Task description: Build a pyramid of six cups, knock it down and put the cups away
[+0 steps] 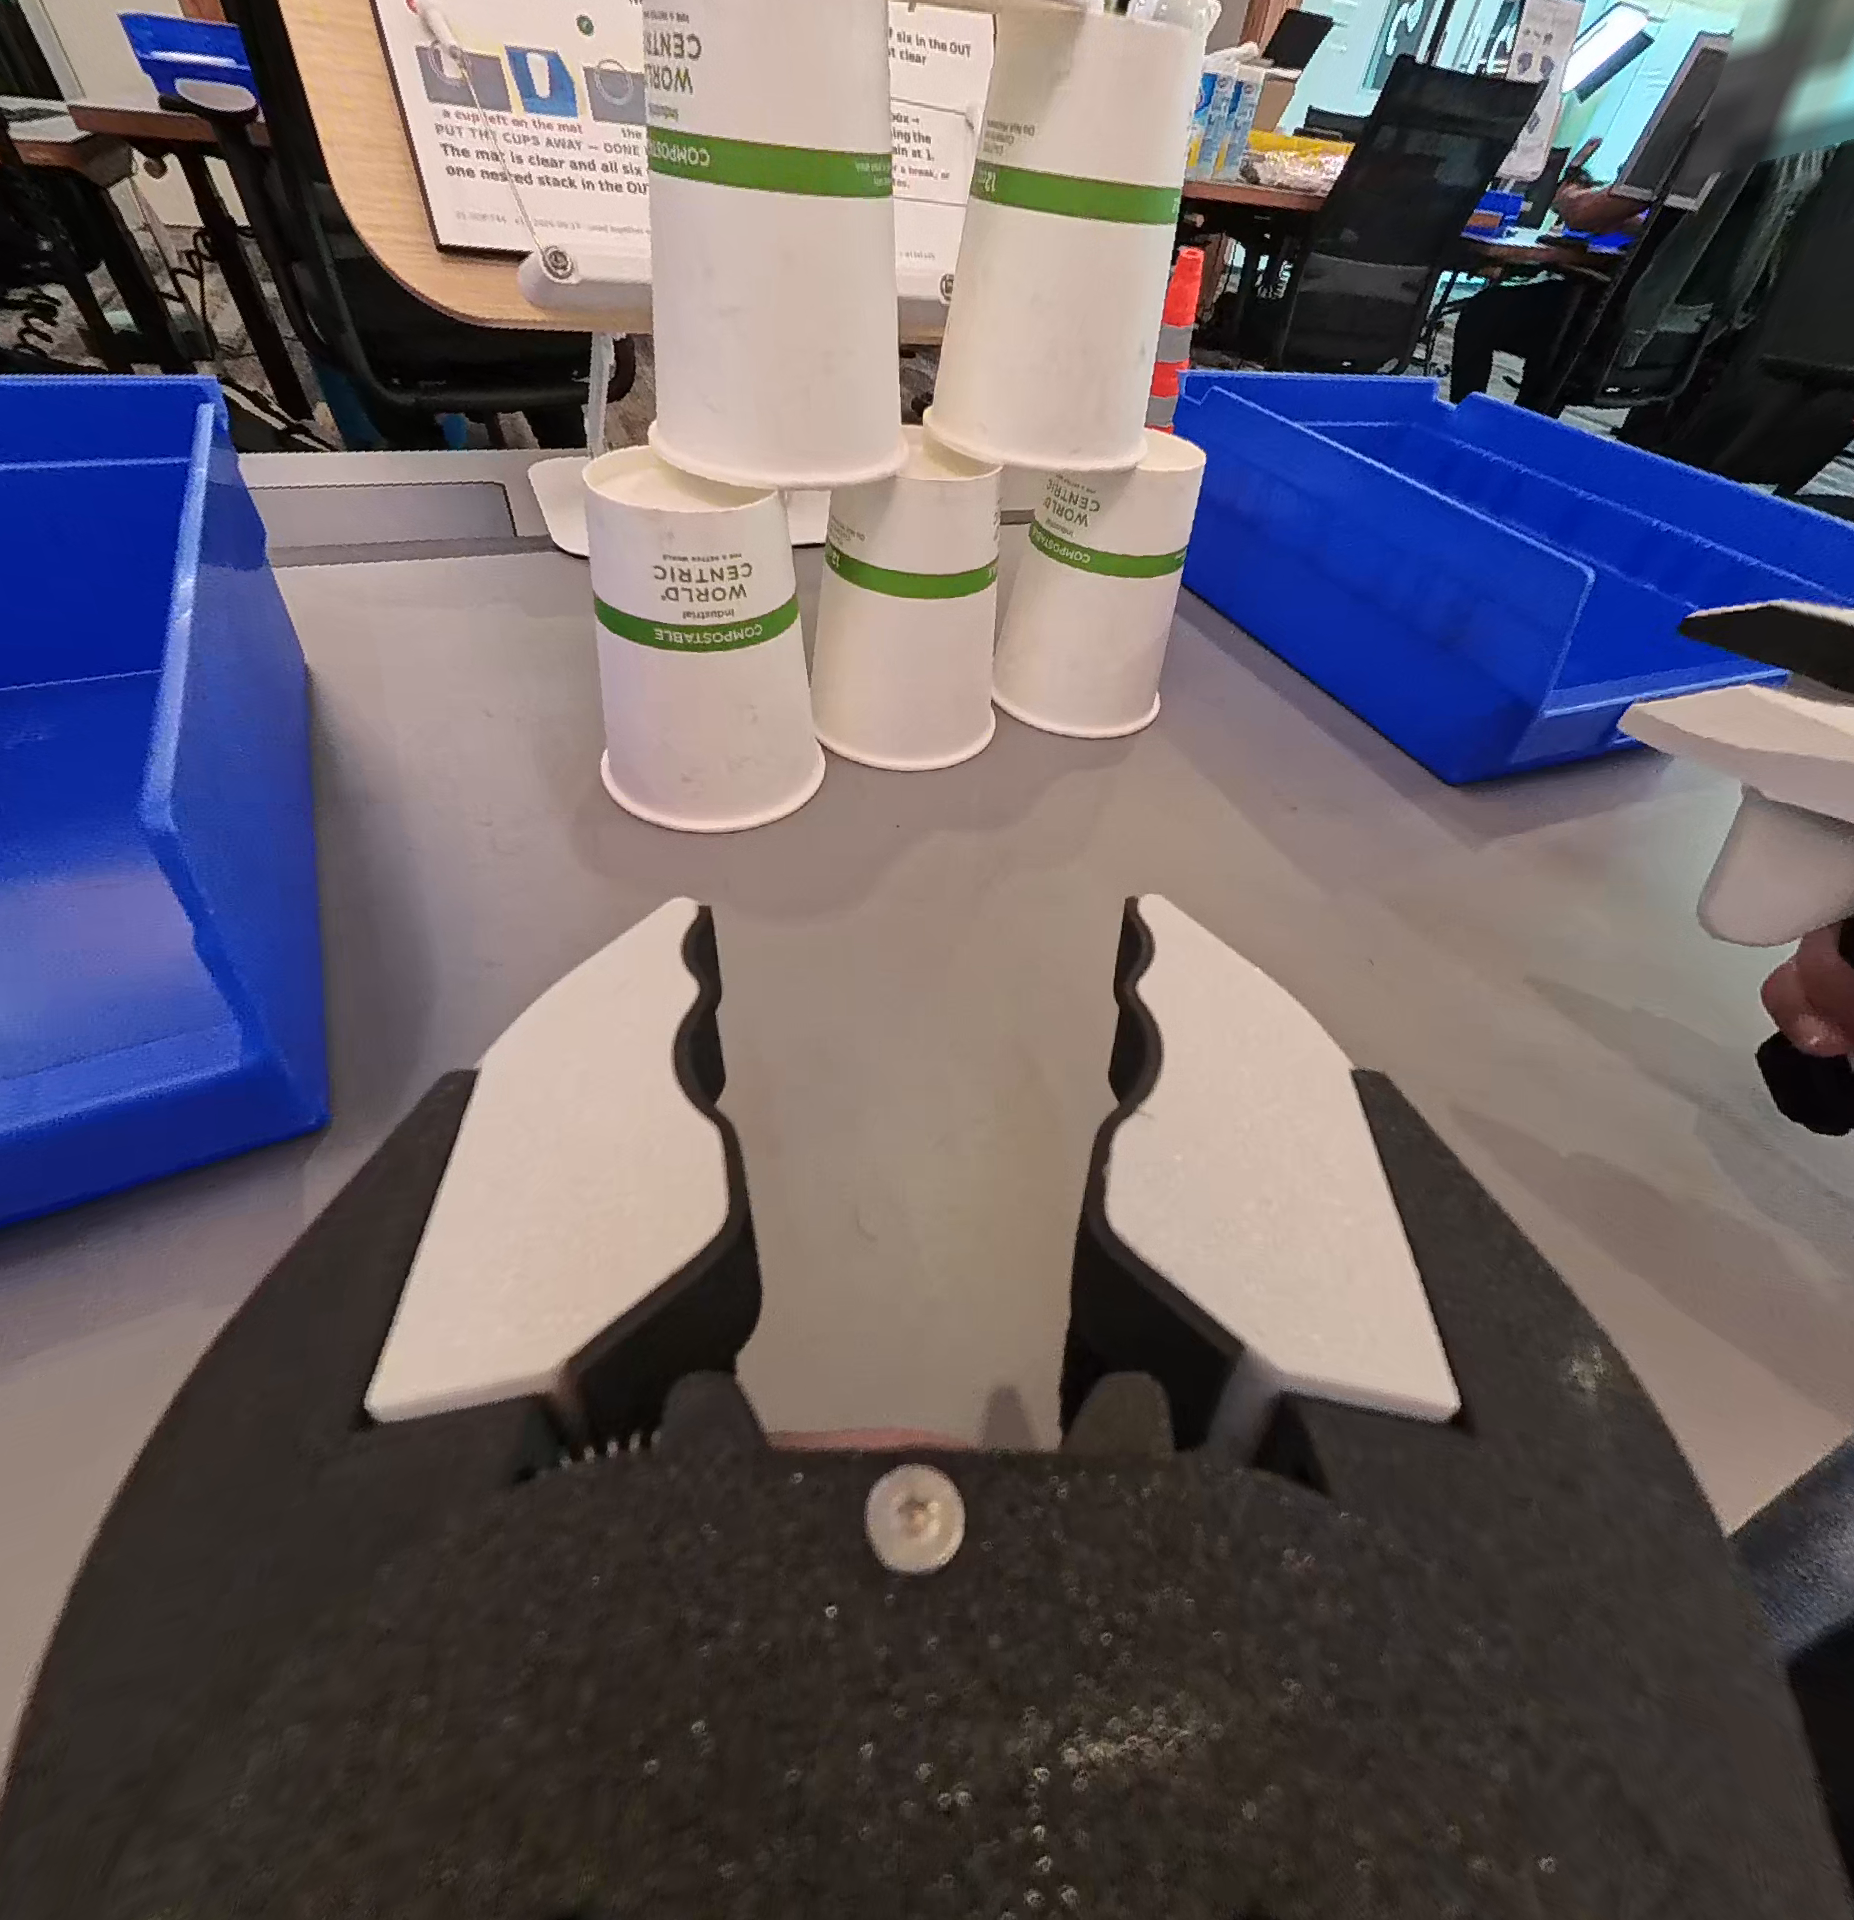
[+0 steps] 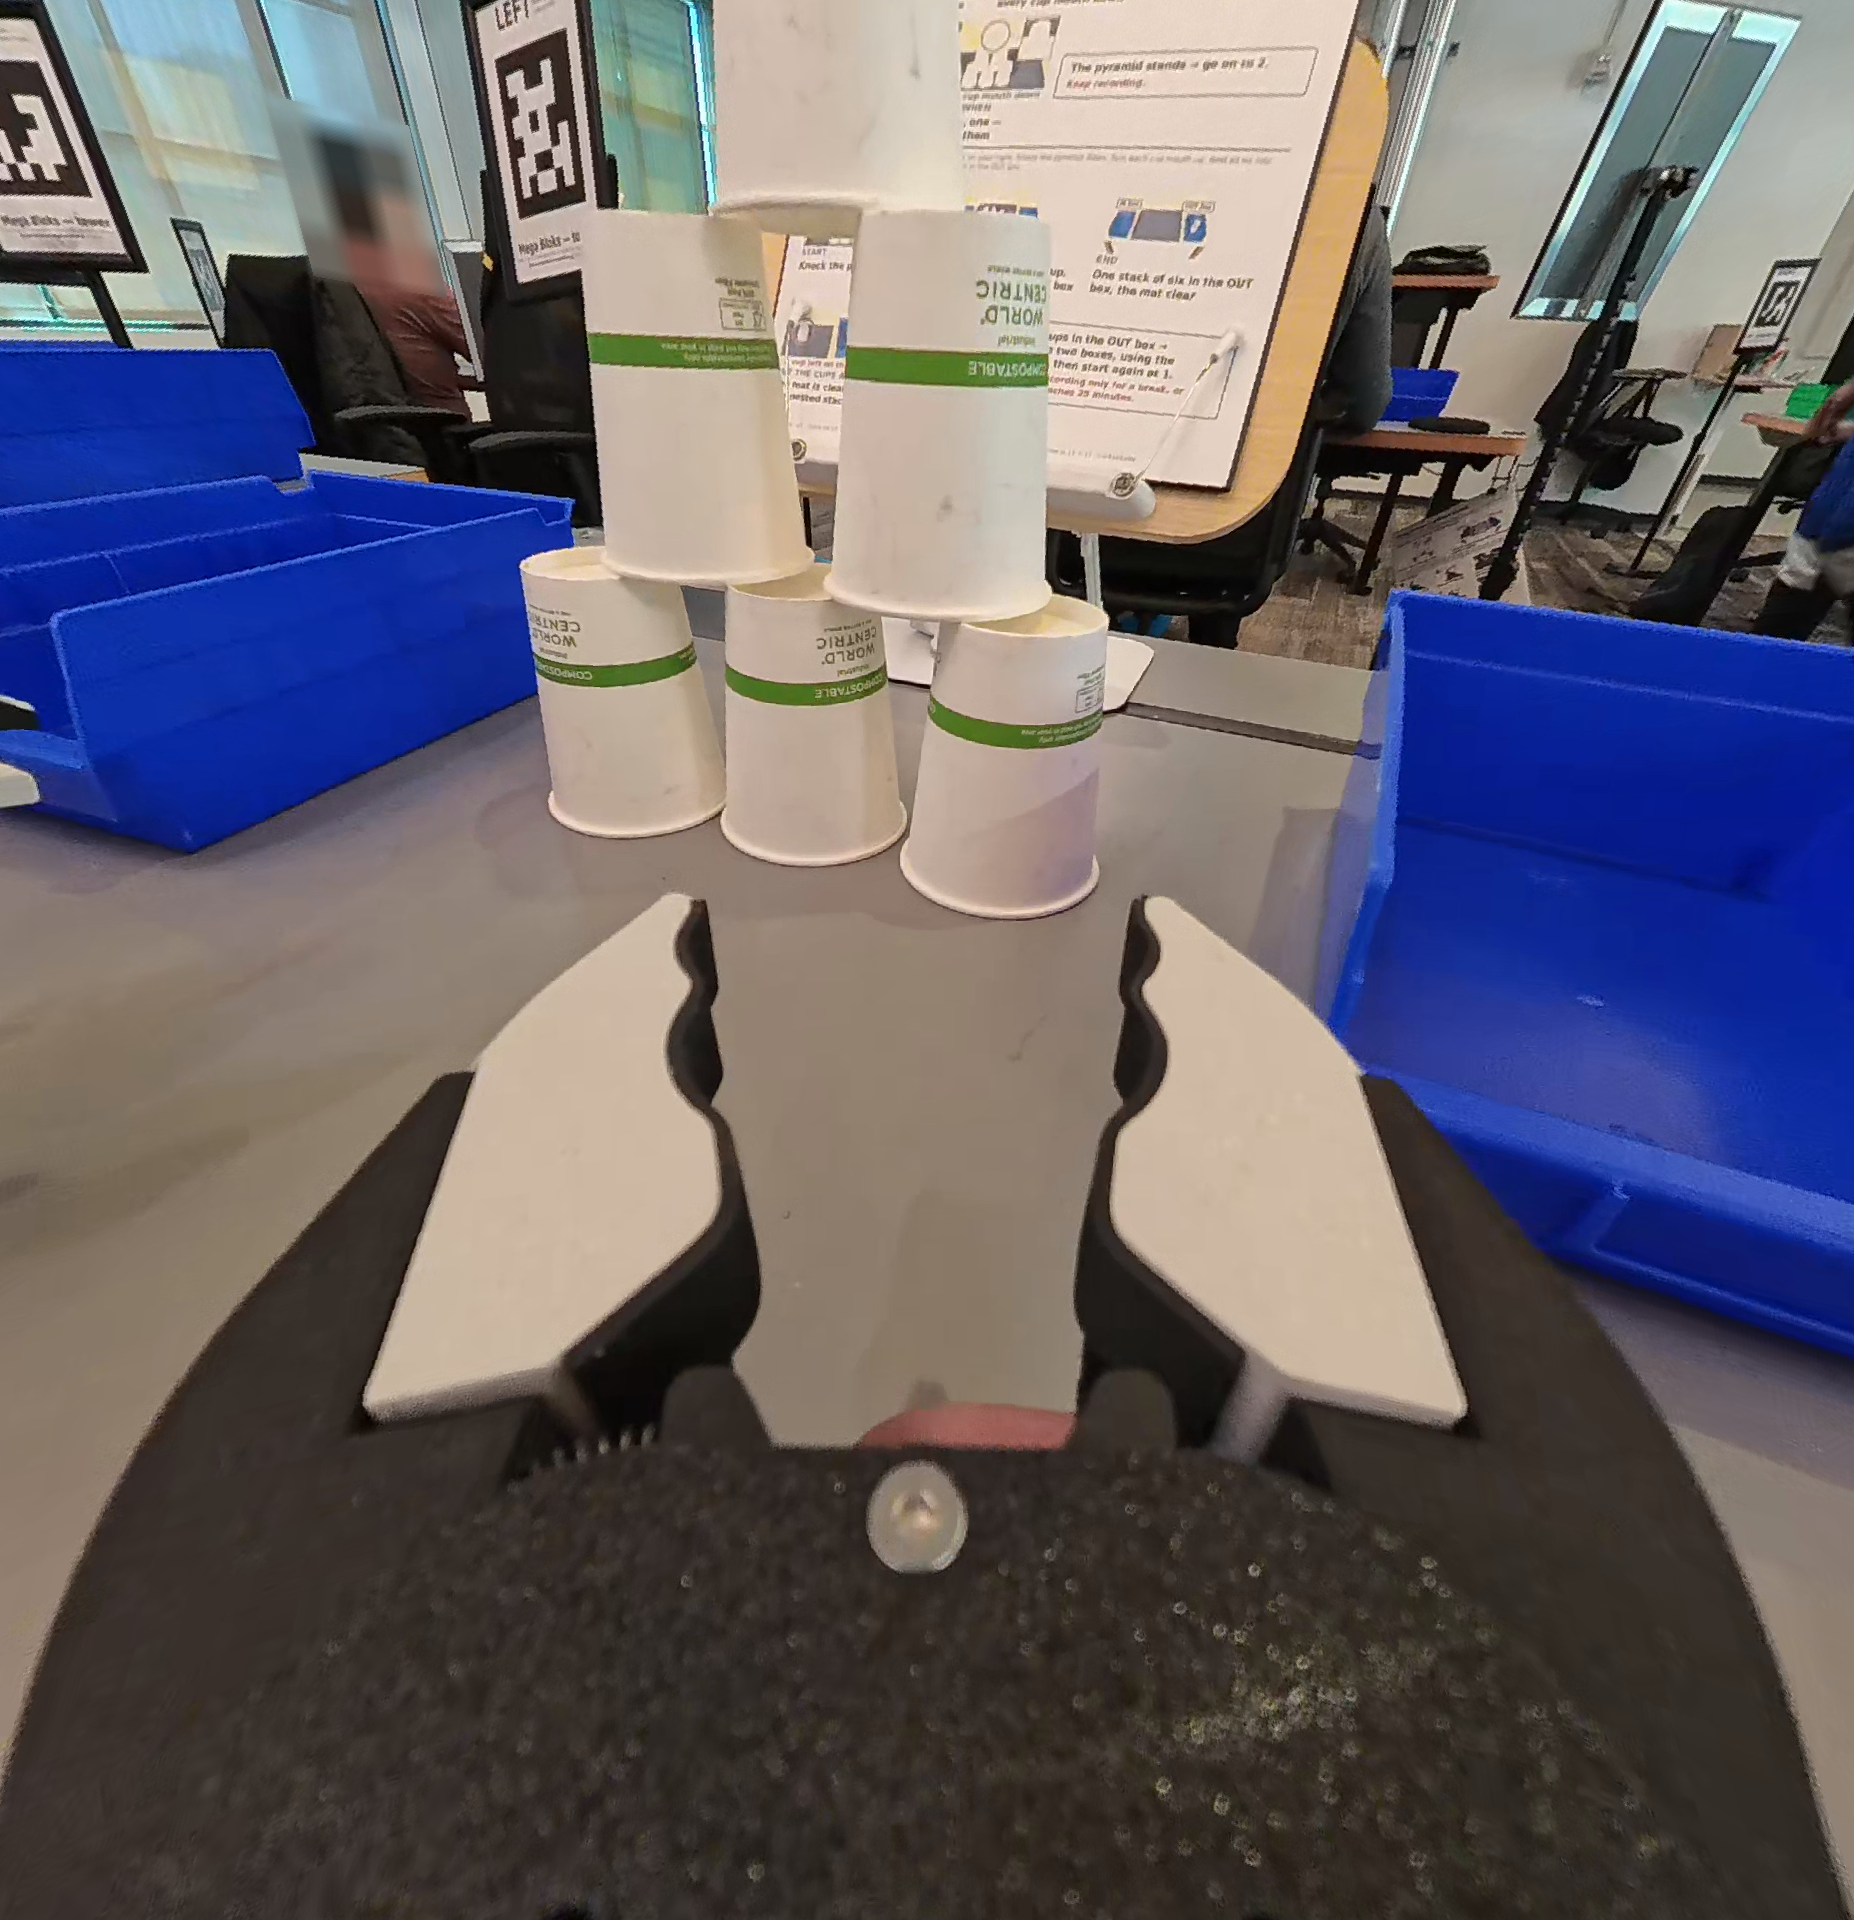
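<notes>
Six white paper cups with green bands, all mouth down, stacked as a pyramid (image 2: pixel 819 582) at the middle of the grey desk (image 2: pixel 227 1039). Three in the bottom row, side by side and touching: left bottom cup (image 2: pixel 627 707), middle bottom cup (image 2: pixel 811 727), right bottom cup (image 2: pixel 1011 764). Two more resting across their bases: left second-row cup (image 2: pixel 694 405) and right second-row cup (image 2: pixel 944 416). Top cup (image 2: pixel 835 104) seated on those two, cut off by the upper edge of the right wrist view.

Left tool (image 1: pixel 918 914) low over the near desk, fingers spread wide, nothing between them, well short of the pyramid. Right tool (image 2: pixel 918 914) likewise gaping and empty, near the right bottom cup but apart from it.

Left blue bin (image 1: pixel 123 779) and right blue bin (image 2: pixel 1629 987) flanking the pyramid, nothing visible inside either. Instruction board (image 2: pixel 1162 260) standing beyond the desk's far edge.
</notes>
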{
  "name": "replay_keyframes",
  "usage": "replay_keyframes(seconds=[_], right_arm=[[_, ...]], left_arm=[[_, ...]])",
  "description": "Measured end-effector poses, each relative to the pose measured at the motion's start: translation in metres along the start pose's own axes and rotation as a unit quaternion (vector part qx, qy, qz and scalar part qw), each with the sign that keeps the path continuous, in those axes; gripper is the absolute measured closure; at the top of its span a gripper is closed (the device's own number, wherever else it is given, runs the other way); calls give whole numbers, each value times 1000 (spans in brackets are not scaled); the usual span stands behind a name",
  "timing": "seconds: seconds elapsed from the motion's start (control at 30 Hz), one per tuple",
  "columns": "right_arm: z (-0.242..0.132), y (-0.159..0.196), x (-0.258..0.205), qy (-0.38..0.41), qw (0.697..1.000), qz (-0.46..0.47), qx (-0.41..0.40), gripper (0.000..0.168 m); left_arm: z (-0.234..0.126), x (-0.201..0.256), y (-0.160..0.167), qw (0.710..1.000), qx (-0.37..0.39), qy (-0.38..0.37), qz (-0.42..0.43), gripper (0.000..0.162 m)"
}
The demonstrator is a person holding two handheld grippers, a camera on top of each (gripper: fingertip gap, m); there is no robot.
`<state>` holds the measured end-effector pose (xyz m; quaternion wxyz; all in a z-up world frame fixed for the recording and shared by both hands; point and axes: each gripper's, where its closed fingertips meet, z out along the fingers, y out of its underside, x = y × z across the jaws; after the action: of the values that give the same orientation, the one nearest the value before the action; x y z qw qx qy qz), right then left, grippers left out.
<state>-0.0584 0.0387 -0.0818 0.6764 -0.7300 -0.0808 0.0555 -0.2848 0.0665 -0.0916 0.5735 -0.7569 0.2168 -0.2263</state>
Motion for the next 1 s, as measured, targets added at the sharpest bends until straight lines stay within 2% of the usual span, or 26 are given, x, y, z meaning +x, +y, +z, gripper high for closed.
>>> replay_keyframes(seconds=[0.83, 0.9, 0.93, 0.97, 1.0], right_arm=[[3, 7, -8, -12, 1000, -9, -13, 94], [2, 7, -6, -10, 1000, -9, -14, 94], [2, 7, -5, -8, 1000, -10, -14, 94], [1, 6, -3, -5, 1000, -10, -13, 94], [1, 6, 0, -4, 1000, -7, -12, 95]], left_arm=[[4, 6, 6, 1000, -19, 15, 4, 91], [8, 15, 9, 999, -30, 40, 8, 101], [13, 26, 11, 996, -42, 75, 15, 114], [15, 53, 16, 985, -65, 157, 28, 140], [6, 94, 25, 951, -98, 289, 53, 162]])
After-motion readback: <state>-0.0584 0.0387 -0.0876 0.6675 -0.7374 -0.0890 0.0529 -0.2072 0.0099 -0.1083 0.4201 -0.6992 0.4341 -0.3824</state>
